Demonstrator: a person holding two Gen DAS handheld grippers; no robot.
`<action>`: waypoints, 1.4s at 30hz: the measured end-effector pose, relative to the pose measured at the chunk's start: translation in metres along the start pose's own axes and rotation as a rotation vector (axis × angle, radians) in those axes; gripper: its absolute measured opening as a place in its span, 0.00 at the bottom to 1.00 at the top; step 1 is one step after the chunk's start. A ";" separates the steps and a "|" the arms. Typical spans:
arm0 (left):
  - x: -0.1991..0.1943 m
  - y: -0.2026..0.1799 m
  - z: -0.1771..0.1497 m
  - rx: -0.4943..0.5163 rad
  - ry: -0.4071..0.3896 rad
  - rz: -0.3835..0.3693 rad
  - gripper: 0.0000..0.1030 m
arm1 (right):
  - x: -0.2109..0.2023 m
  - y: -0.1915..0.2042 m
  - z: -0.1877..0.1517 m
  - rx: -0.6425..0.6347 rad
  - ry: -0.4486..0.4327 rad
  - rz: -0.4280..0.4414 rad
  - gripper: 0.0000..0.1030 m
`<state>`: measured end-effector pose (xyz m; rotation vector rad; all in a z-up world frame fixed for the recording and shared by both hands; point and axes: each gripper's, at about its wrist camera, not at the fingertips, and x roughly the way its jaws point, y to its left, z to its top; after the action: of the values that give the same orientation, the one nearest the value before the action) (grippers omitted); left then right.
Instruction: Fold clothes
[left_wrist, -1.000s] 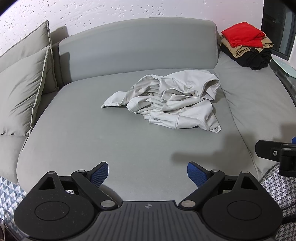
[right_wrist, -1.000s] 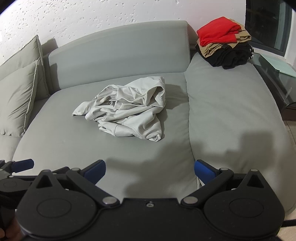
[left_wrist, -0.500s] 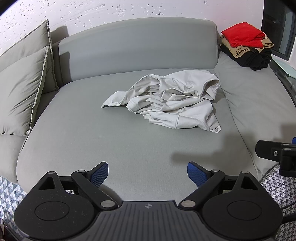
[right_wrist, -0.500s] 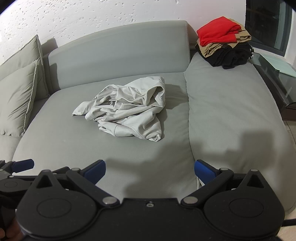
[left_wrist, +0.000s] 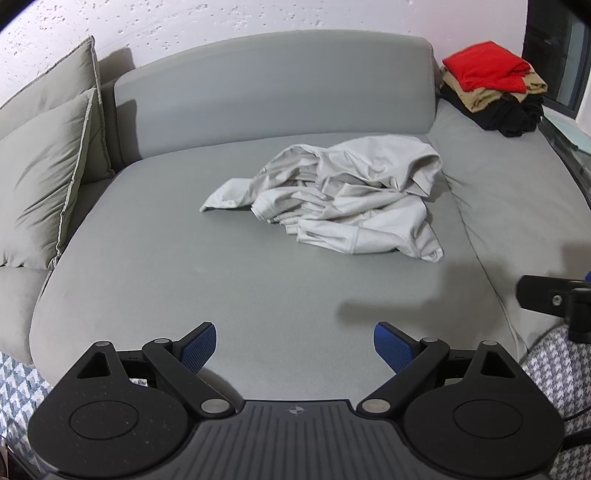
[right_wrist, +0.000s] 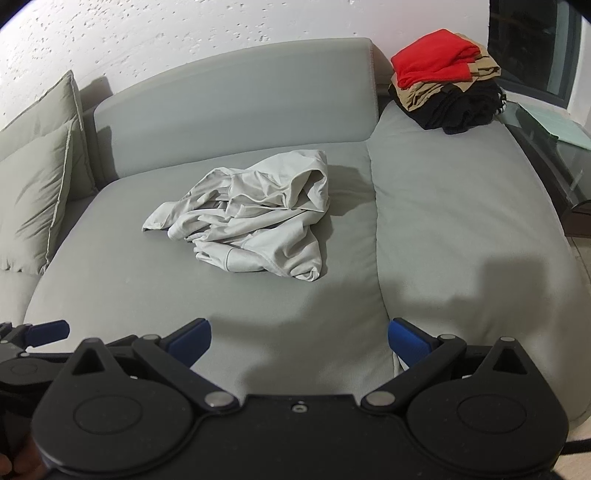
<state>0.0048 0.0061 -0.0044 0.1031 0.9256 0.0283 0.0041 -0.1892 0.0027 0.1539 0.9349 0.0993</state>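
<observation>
Both claws are spread wide with nothing between their blue pads: the left gripper (left_wrist: 294, 345) and the right gripper (right_wrist: 298, 341) hang over the near edge of the grey sofa (left_wrist: 229, 280), well short of the cloth. The task's thing, a crumpled pale grey garment (left_wrist: 343, 203), lies in a loose heap on the sofa's seat, in front of the backrest (left_wrist: 273, 88) and just left of the seam where the sofa's next seat section begins. A stack of folded clothes (right_wrist: 445, 96), red on top, then tan, then black, sits at the sofa's far right corner, well apart from the heap. Two cushions (left_wrist: 40, 166) lean at the sofa's left end.

Folding has not begun on this piece, I judge; the step in hand is the approach. The next move calls for reaching forward to the heap, finding a hem or sleeve end, such as the tongue of fabric (left_wrist: 221, 195) trailing toward the cushions, pinching it and spreading the garment flat on the seat.
</observation>
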 end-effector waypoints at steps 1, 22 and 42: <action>0.000 0.004 0.002 -0.009 -0.016 -0.001 0.90 | 0.001 -0.002 0.001 0.008 -0.003 0.005 1.00; 0.072 0.047 0.057 -0.130 -0.157 -0.130 0.75 | 0.096 -0.045 0.073 0.192 -0.138 0.110 0.87; 0.119 0.048 0.048 -0.204 -0.128 -0.284 0.56 | 0.246 -0.039 0.124 0.071 -0.060 0.034 0.05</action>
<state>0.1161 0.0580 -0.0658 -0.2139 0.7982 -0.1460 0.2501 -0.2010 -0.1263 0.2372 0.8768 0.0928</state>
